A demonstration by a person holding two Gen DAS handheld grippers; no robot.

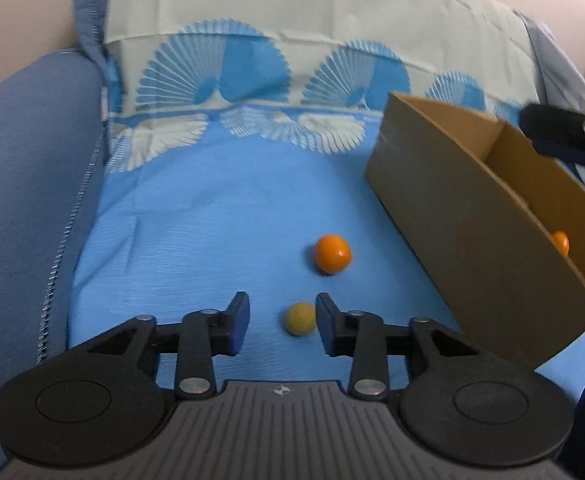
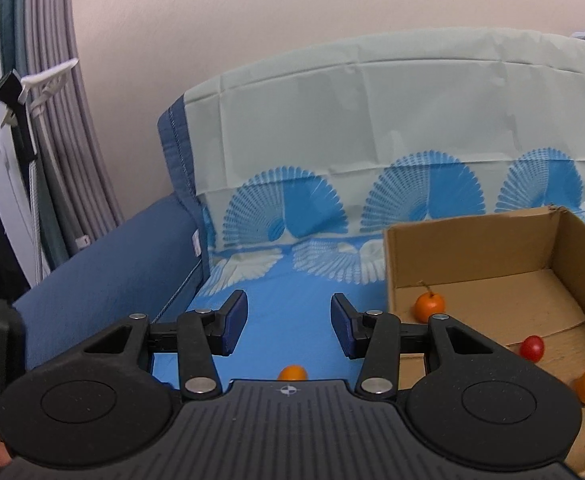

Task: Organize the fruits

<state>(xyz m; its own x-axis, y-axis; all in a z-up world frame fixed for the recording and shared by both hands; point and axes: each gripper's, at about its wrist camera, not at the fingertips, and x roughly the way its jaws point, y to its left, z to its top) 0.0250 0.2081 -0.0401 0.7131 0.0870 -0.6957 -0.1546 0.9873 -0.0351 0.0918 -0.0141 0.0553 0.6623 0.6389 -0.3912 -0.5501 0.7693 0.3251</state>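
Straddling small yellowish round fruit (image 1: 300, 319), left gripper (image 1: 282, 322) spread, not touching | right gripper (image 2: 289, 322) spread, empty beside brown cardboard box (image 2: 492, 240)

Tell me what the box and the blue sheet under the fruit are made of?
The box looks like brown cardboard: matte, with a raw cut rim and creased flaps on its floor. The sheet seems to be thin woven cloth, printed with fan shapes; it shows fold lines and soft wrinkles. It might also be a plasticky cover, since the pale part has a slight sheen.
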